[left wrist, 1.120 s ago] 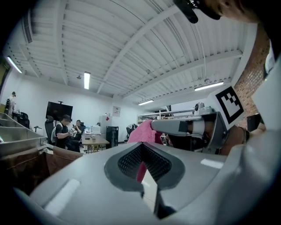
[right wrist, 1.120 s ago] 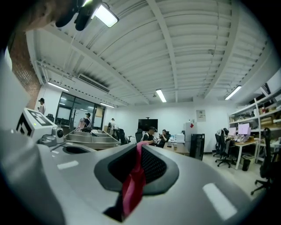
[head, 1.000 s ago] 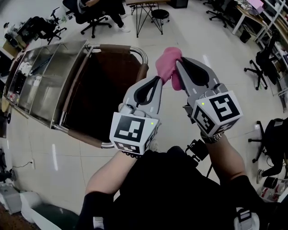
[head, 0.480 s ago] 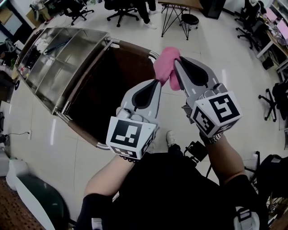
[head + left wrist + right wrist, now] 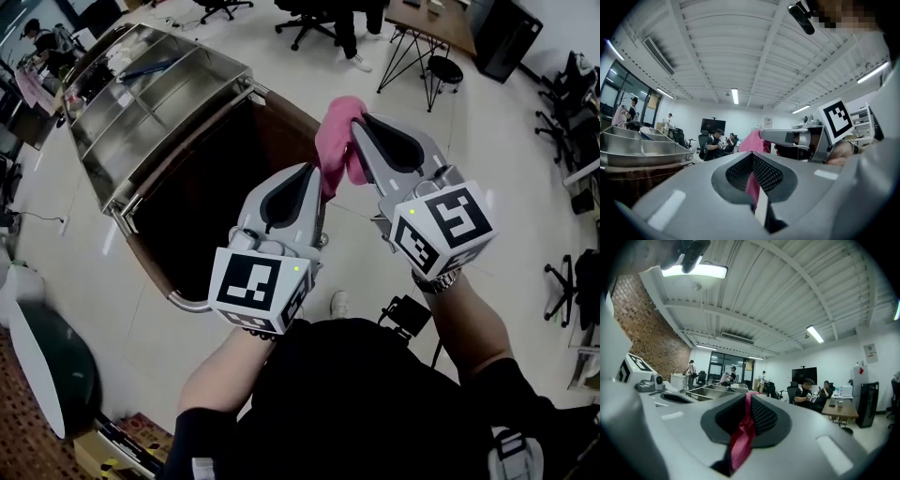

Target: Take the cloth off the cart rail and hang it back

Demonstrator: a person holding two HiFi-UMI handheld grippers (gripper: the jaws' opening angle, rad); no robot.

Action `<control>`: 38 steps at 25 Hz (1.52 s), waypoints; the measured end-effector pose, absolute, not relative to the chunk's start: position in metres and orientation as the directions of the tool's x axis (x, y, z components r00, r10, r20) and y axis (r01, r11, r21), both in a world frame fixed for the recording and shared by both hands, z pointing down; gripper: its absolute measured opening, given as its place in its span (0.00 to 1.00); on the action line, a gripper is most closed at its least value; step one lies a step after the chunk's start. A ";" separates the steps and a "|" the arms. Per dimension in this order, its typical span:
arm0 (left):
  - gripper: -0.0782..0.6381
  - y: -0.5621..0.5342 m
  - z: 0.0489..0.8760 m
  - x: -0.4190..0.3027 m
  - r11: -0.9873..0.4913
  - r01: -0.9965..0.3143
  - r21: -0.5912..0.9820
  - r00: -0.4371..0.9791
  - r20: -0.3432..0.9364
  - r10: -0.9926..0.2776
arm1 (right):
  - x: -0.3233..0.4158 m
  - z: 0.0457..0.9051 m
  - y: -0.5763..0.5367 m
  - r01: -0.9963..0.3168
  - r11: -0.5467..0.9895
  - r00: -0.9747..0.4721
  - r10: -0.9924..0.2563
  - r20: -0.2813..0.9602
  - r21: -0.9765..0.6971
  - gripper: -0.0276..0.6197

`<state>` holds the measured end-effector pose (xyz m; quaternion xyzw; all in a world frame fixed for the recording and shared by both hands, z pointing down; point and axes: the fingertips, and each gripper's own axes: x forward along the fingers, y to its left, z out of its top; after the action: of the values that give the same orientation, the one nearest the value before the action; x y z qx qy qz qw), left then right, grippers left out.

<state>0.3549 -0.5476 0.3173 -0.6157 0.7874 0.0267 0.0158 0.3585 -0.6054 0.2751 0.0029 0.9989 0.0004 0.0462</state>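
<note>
Head view: the cart (image 5: 159, 103) stands at left, with its brown rail (image 5: 148, 270) along the near side. My left claw (image 5: 310, 174) is closed on the lower edge of the pink cloth (image 5: 336, 141); the left gripper view shows a pink strip pinched between the jaws. The cloth hangs bunched in the air, off the rail, just right of the cart. My right claw (image 5: 359, 127) is clamped on its upper part.

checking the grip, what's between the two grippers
The pink cloth bunches between the left gripper and right gripper, both clamped on it, in the head view.
</note>
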 end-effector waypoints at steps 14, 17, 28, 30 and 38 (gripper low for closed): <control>0.11 -0.538 0.303 0.332 0.297 -0.953 0.059 -0.301 -0.062 -0.952 | 0.320 0.246 -0.604 0.097 0.994 -0.989 0.102 -0.111 0.052 0.09; 0.11 -0.546 0.309 0.333 0.314 -0.947 0.061 -0.318 -0.052 -0.947 | 0.312 0.248 -0.607 0.150 0.986 -0.982 0.157 -0.102 0.075 0.09; 0.11 -0.595 0.299 0.283 0.515 -0.851 0.097 -0.524 -0.102 -0.846 | 0.247 0.251 -0.630 0.433 0.892 -0.896 0.442 -0.048 0.132 0.09; 0.11 -0.602 0.303 0.276 0.533 -0.841 0.097 -0.541 -0.096 -0.836 | 0.240 0.259 -0.640 0.449 0.882 -0.888 0.458 -0.041 0.139 0.09; 0.11 -0.633 0.317 0.263 0.602 -0.796 0.070 -0.606 -0.105 -0.789 | 0.219 0.327 -0.676 0.506 0.837 -0.861 0.503 0.074 0.209 0.09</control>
<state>0.2627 -0.6326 0.3174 -0.4429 0.8943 0.0547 0.0317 0.2193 -0.6760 0.3269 0.2632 0.9582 0.1115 -0.0081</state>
